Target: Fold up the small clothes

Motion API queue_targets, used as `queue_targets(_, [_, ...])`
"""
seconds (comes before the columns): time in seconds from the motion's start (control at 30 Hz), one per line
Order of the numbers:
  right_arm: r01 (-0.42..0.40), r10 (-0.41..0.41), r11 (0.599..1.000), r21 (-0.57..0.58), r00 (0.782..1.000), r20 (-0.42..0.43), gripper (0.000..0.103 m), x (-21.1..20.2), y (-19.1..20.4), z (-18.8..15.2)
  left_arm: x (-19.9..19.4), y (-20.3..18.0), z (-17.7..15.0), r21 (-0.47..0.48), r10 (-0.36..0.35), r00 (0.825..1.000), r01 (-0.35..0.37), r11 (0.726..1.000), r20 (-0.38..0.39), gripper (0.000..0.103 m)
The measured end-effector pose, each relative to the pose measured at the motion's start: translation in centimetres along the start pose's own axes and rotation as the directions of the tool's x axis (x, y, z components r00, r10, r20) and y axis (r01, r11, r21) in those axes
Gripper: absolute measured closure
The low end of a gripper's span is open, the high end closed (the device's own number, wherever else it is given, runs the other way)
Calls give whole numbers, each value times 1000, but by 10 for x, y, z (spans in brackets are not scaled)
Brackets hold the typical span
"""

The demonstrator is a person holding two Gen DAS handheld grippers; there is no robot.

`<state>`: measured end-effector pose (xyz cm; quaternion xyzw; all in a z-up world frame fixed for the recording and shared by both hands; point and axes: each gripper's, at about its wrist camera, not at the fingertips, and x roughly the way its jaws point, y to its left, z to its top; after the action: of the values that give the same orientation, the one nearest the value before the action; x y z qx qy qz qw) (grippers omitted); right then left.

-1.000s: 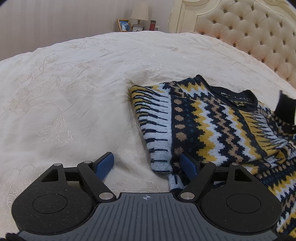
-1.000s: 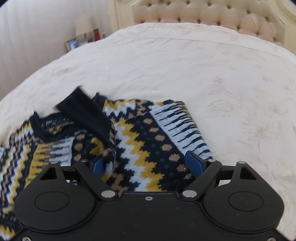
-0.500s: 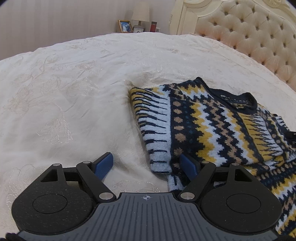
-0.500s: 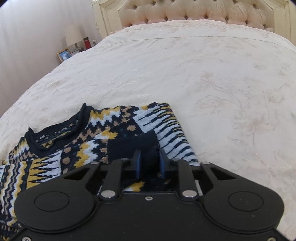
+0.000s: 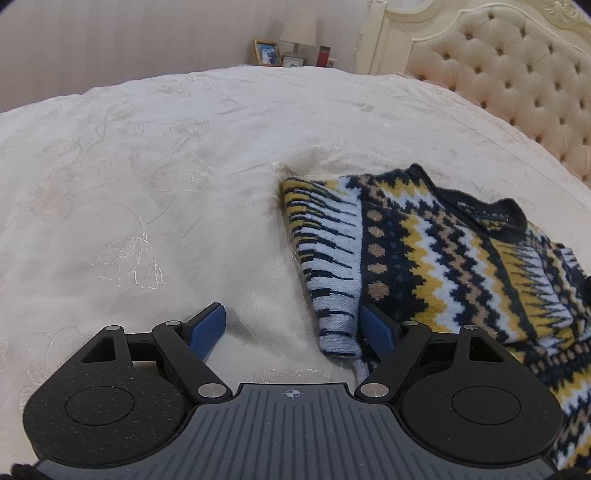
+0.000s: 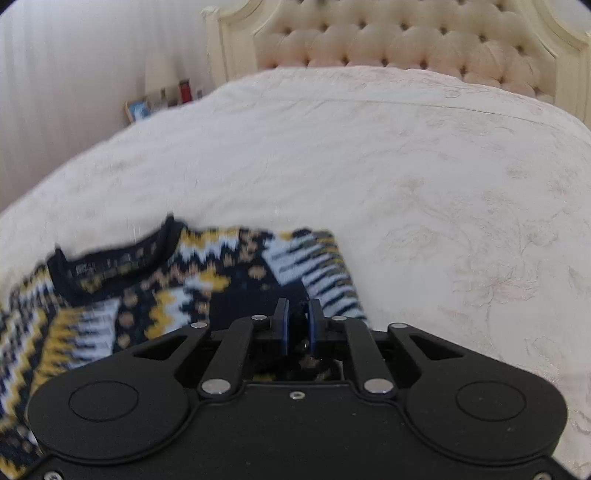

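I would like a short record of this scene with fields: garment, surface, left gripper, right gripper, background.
garment: patterned sweater, sleeves folded in, lying flat
surface: cream bedspread
left gripper: open, low at the sweater's edge, one finger on the knit
right gripper: nearly shut over the sweater; grip unclear
background: tufted headboard, lamp, photo frame

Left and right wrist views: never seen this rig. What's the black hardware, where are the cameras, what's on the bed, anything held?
No robot here: a person holds one two-finger claw in each hand, each with a fisheye camera looking along its fingers. The left view shows the left claw open, low over the cream bedspread, one blue pad at the edge of a patterned knit sweater. The right view, blurred, shows the right claw pinched shut on dark sweater fabric. Behind are a tufted headboard and a nightstand lamp.
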<state>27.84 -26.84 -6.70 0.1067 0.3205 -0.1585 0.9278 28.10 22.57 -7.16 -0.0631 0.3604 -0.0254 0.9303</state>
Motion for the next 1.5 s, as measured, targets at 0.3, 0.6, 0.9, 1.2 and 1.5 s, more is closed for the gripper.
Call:
queue_targets(0.3, [7, -7, 999, -45, 1000, 11, 29, -4, 8, -12, 2, -5, 7, 18, -1, 1000, 2, 1000, -13, 18])
queue_targets(0.6, [-4, 5, 999, -51, 1000, 23, 15, -14, 10, -34, 6, -7, -4, 26, -27, 999, 26, 999, 19, 1])
queue_targets(0.9, [-117, 117, 993, -15, 993, -19, 13, -71, -7, -62, -21, -5, -11, -47, -105, 993, 107, 993, 47, 2])
queue_targets(1.2, [-184, 182, 982, -29, 981, -62, 13, -140, -40, -112, -75, -32, -29, -33, -109, 992, 111, 993, 68, 3])
queue_targets(1.5, [-240, 240, 971, 15, 967, -89, 12, -180, -64, -157, -122, -49, -78, -17, -112, 993, 111, 994, -31, 3])
